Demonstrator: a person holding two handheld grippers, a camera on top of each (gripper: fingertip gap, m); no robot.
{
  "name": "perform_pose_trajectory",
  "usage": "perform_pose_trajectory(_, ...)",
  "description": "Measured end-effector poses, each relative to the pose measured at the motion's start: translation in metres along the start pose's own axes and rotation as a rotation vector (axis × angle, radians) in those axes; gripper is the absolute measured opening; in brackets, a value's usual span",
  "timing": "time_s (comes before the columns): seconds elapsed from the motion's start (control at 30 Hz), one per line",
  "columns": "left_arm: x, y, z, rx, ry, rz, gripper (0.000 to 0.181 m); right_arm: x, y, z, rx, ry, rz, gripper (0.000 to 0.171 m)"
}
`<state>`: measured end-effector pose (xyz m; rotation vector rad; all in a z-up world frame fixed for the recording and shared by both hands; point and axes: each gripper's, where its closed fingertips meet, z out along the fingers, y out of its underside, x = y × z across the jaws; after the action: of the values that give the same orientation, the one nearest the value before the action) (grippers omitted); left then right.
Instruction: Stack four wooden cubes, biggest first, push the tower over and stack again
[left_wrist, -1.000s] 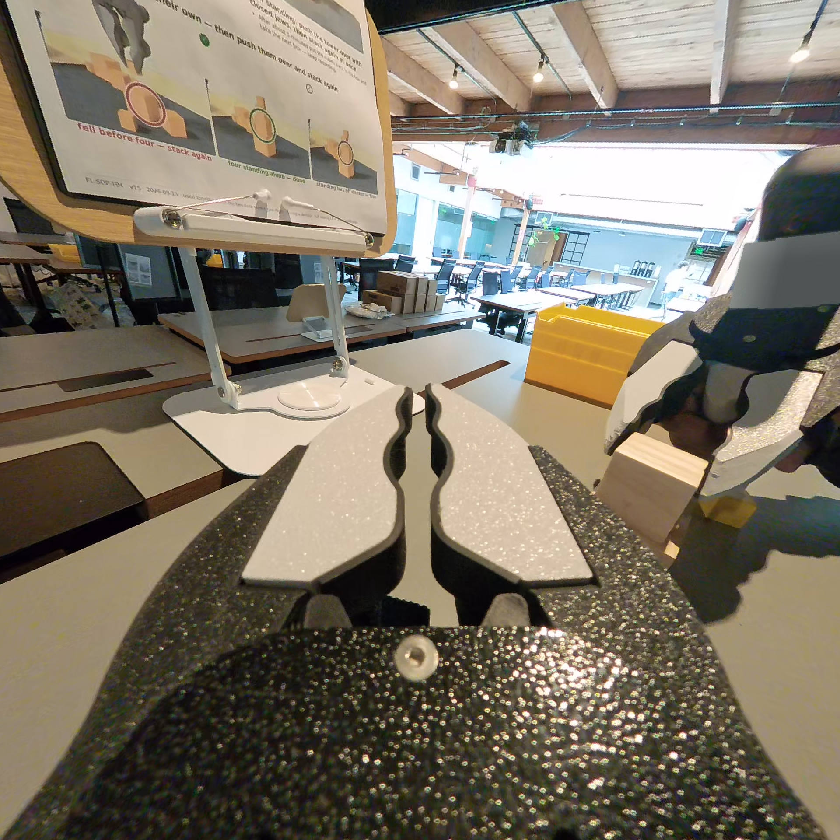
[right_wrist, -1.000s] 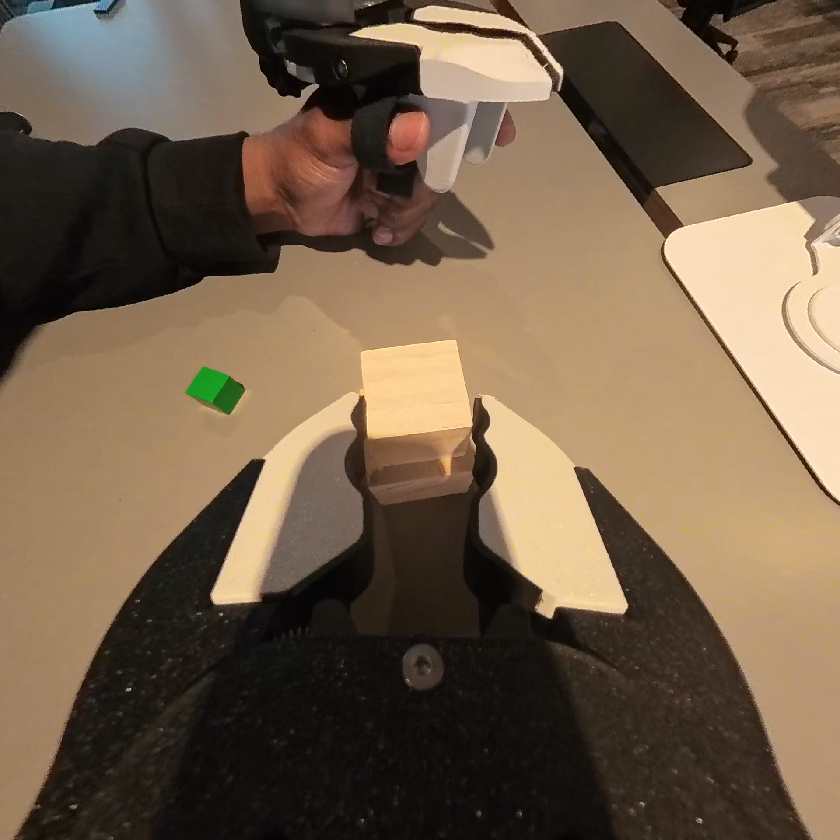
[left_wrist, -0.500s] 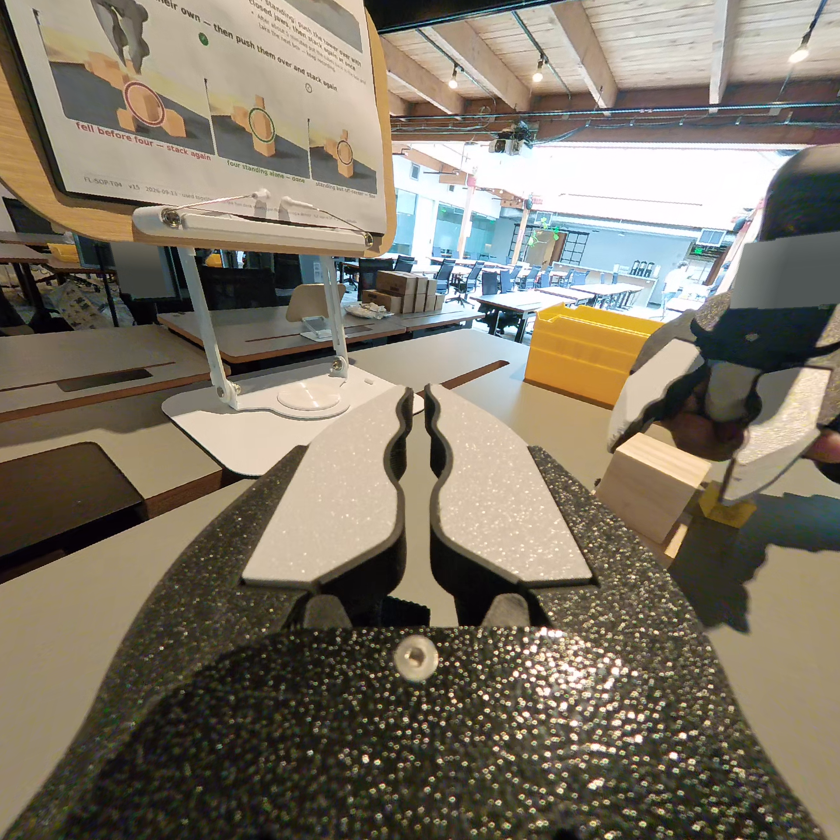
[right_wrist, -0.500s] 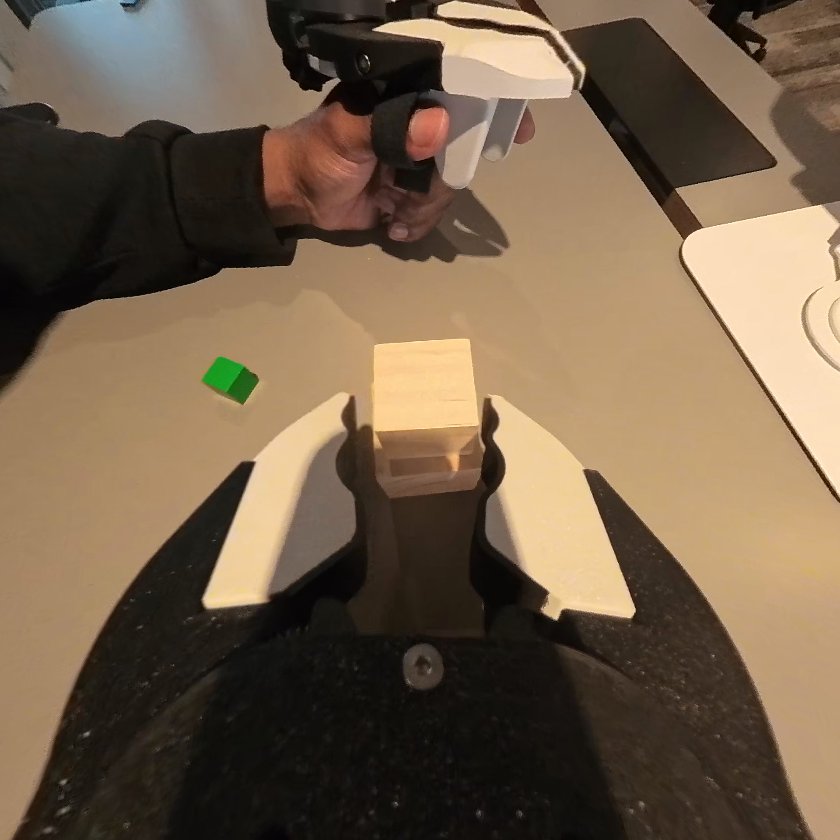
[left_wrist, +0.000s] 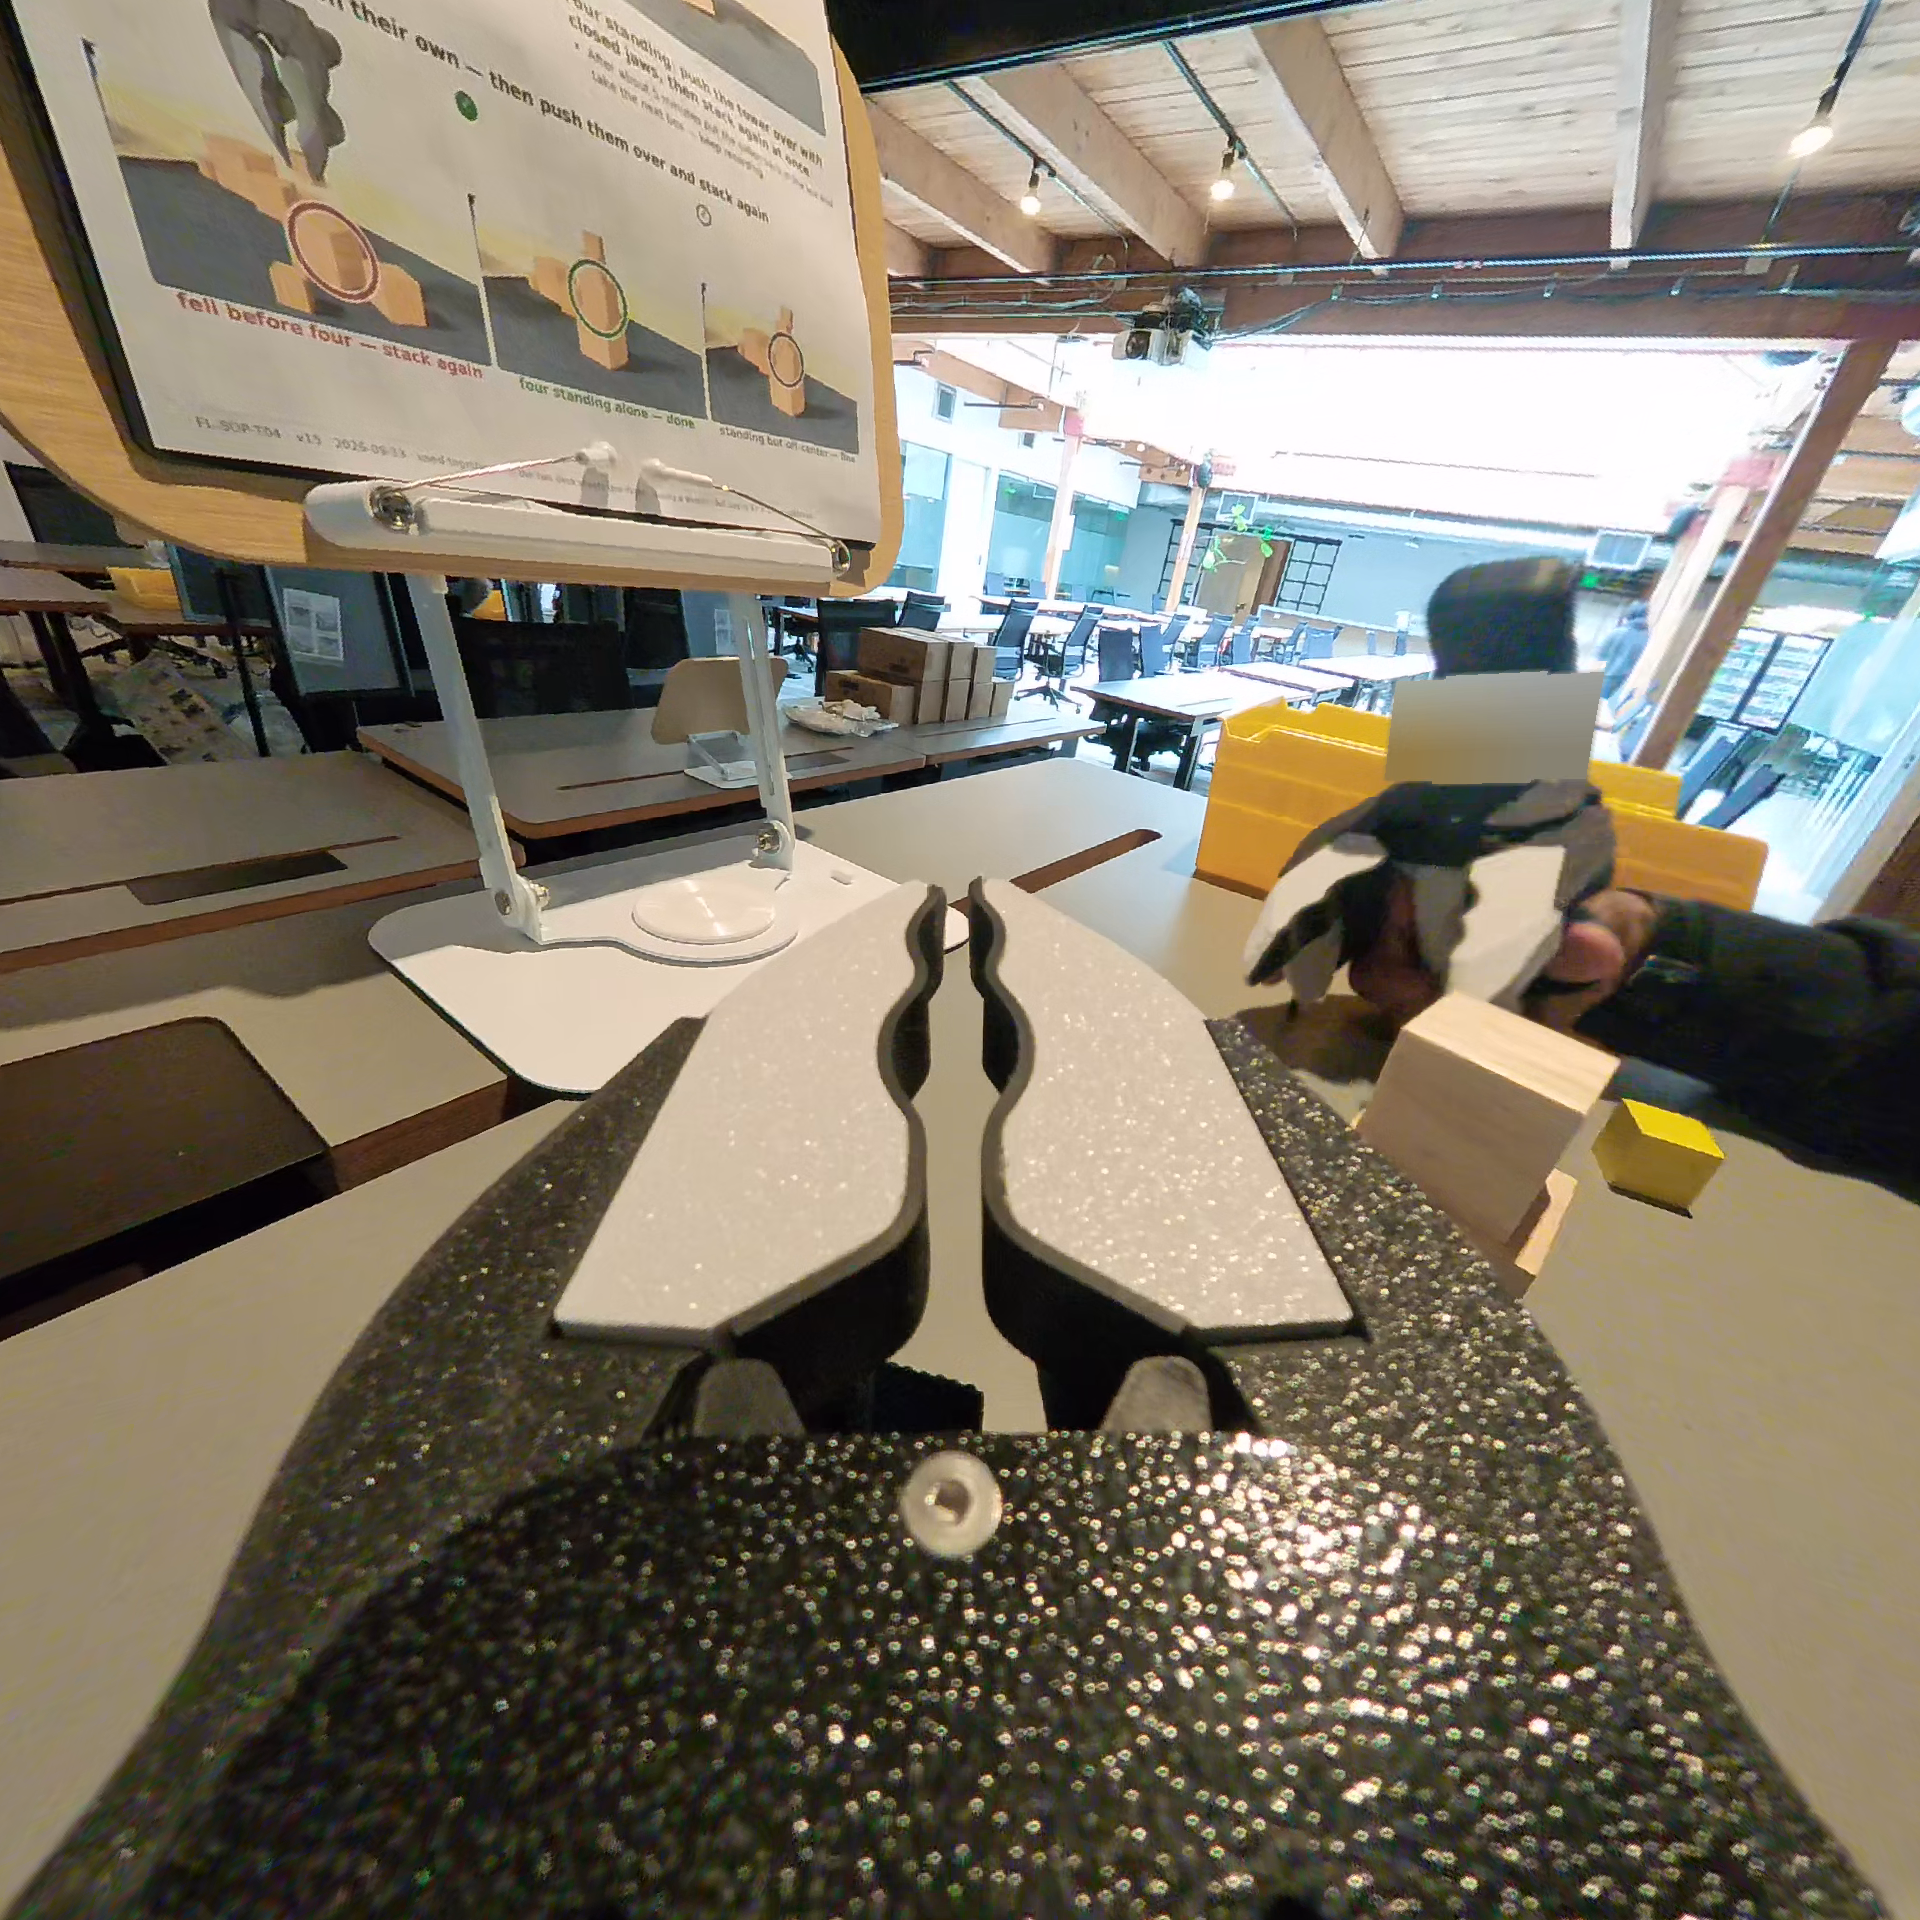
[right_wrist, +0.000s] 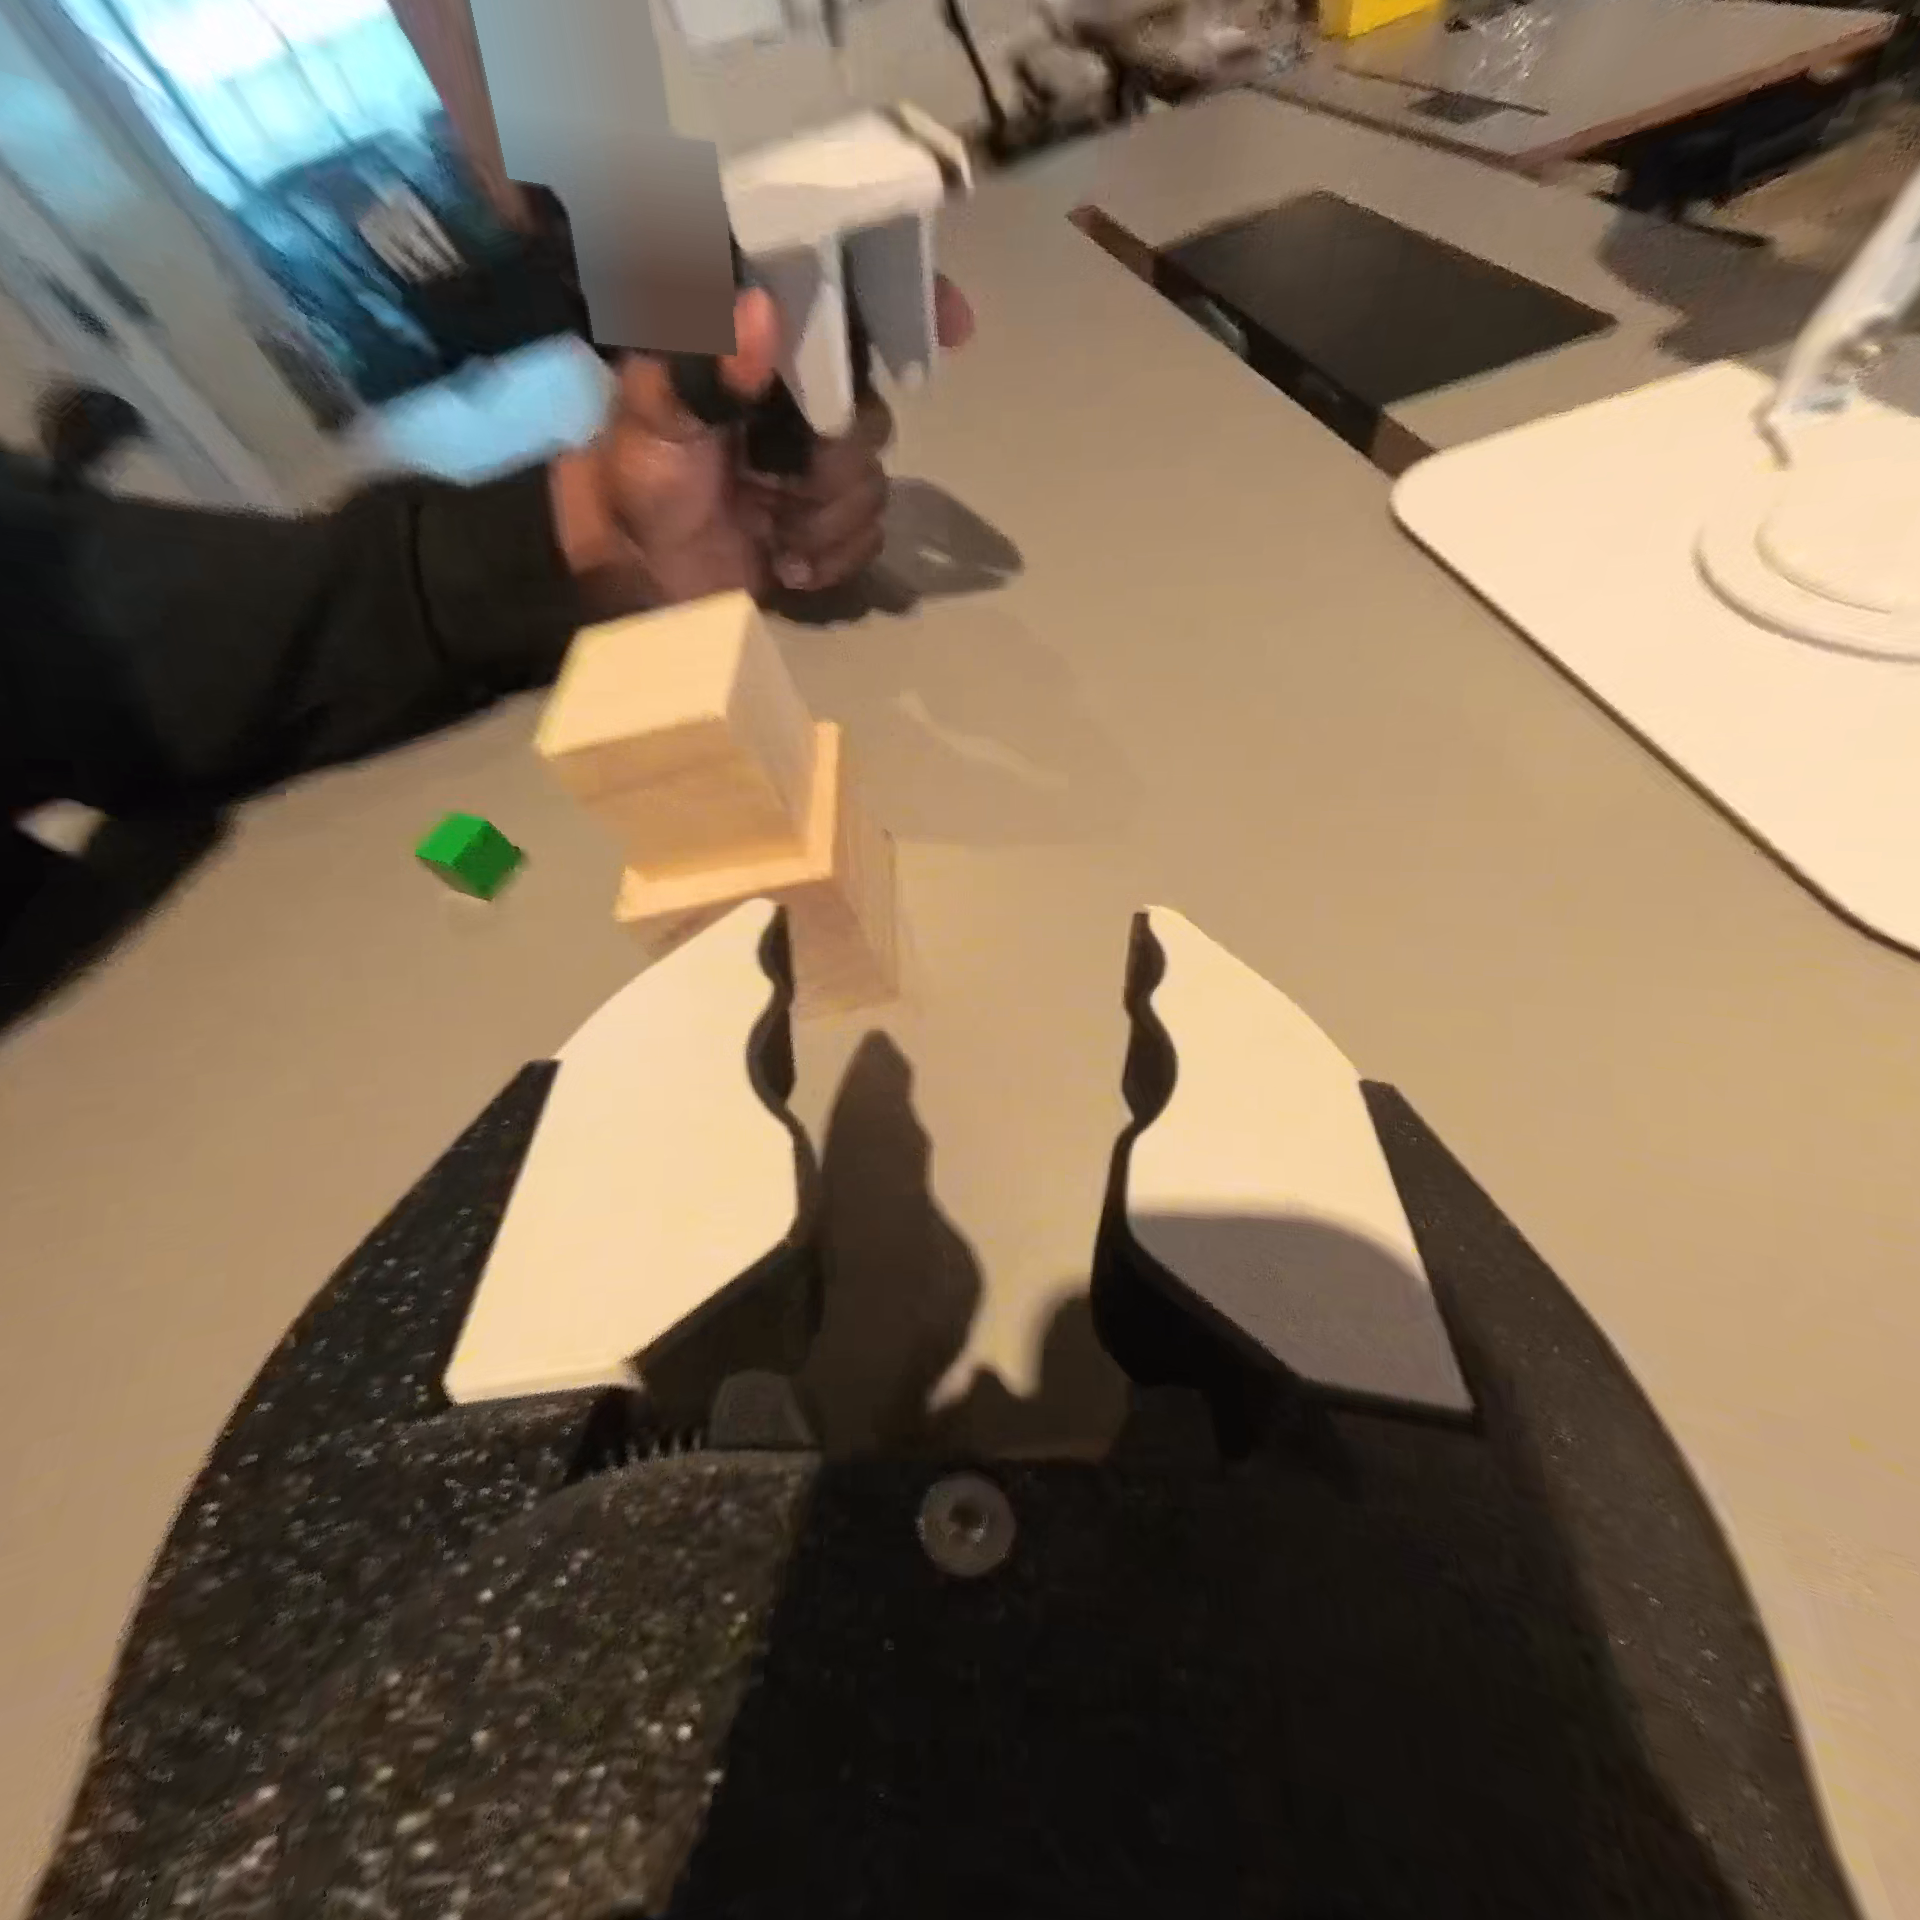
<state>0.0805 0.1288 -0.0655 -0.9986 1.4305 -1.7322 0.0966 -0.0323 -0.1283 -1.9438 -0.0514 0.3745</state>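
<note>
In the right wrist view a light wooden cube (right_wrist: 665, 727) sits on a bigger wooden cube (right_wrist: 847, 935) on the grey table (right_wrist: 1195, 831). My right gripper (right_wrist: 956, 920) is open and empty, drawn back from this stack, which stands just ahead of its left fingertip (right_wrist: 727, 966). The picture is blurred by motion. My left gripper (left_wrist: 956, 904) is shut on nothing and hovers over the table. It also shows in the right wrist view (right_wrist: 862, 260), beyond the stack. In the left wrist view the stack (left_wrist: 1486, 1122) stands to the right, below my right gripper (left_wrist: 1423, 925).
A small green cube (right_wrist: 470, 854) lies left of the stack. A small yellow cube (left_wrist: 1657, 1153) lies beside the stack. A white stand base (left_wrist: 582, 956) with an instruction sheet, a black pad (right_wrist: 1371, 301) and yellow bins (left_wrist: 1299, 790) are around. The tips of one gripper are about 20 cm away from the tips of the other. About 4 cm separates my right fingertips from the light wooden cube (right_wrist: 665, 727).
My right gripper opened, let go of the smaller wooden cube on top of the bigger one, and drew back and up. My left gripper stayed shut and still.
</note>
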Motion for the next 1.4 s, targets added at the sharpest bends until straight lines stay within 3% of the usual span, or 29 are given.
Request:
perform_pose_trajectory(0.07,0.001,0.000,0.000,0.002,0.001,0.007,0.003,0.002,-0.010,-0.005,0.079,-0.032,0.033,0.063)
perform_pose_trajectory(0.27,0.004,-0.004,-0.004,0.038,0.027,0.015,0.003,-0.008,-0.006,-0.003,0.045,-0.097,0.011,0.064)
perform_pose_trajectory(0.47,-0.001,-0.022,-0.019,0.198,0.002,0.021,0.000,-0.013,-0.009,-0.007,0.073,-0.107,-0.040,0.065)
perform_pose_trajectory(0.7,0.002,-0.019,-0.016,0.174,0.013,0.045,0.000,-0.057,-0.010,-0.046,0.134,-0.031,-0.083,0.063)
perform_pose_trajectory(0.93,0.006,-0.018,-0.016,0.169,0.015,0.073,0.000,-0.093,0.058,-0.081,-0.022,0.157,-0.079,0.058)
perform_pose_trajectory(1.23,0.000,-0.023,-0.021,0.214,0.011,0.020,0.000,-0.080,0.093,-0.076,-0.288,0.270,-0.176,0.049)
perform_pose_trajectory(1.4,-0.001,-0.023,-0.022,0.216,0.019,0.003,0.000,-0.077,0.097,-0.073,-0.328,0.277,-0.190,0.044)
